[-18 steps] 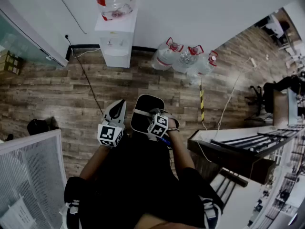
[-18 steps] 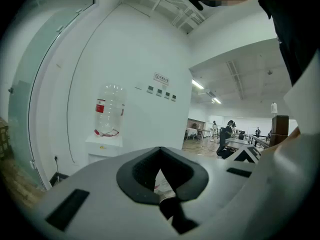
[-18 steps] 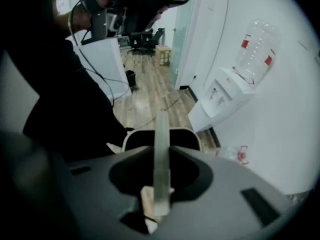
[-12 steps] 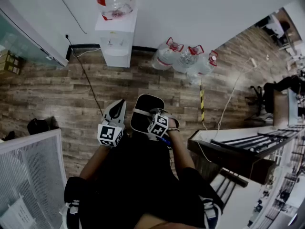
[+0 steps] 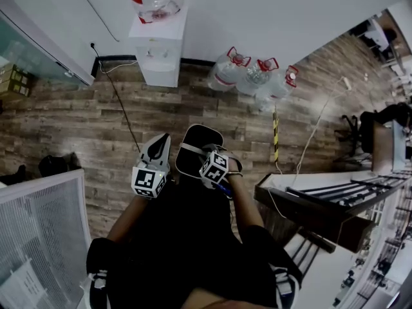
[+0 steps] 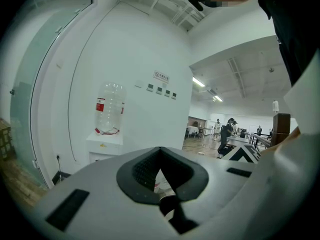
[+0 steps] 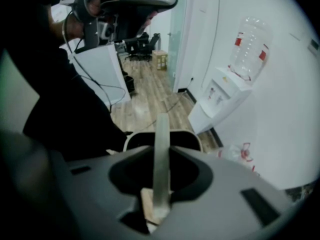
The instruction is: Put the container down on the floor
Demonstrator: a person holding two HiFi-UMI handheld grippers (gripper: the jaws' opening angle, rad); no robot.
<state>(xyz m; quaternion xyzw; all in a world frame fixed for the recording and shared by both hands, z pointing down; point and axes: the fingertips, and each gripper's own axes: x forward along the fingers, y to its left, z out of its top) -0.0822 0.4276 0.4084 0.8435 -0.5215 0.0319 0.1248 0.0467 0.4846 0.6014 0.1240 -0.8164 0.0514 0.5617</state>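
The container is held above the wooden floor, its pale handle pinched by the right gripper. The left gripper, just left, is pressed together and empty.

1. The head view is dim and greyish. The white wall is its brightest part, and the wooden floor has a soft pale sheen without hard shadows.
2. The person's dark clothing is almost pure black there, with no detail.
3. All views bend straight lines near the edges, and both gripper views have black rounded corners.
4. In the left gripper view, ceiling lights shine far behind.
5. In the right gripper view, the right hand-held gripper and the container's pale strip are blurred, and the left side lies in deep shadow.
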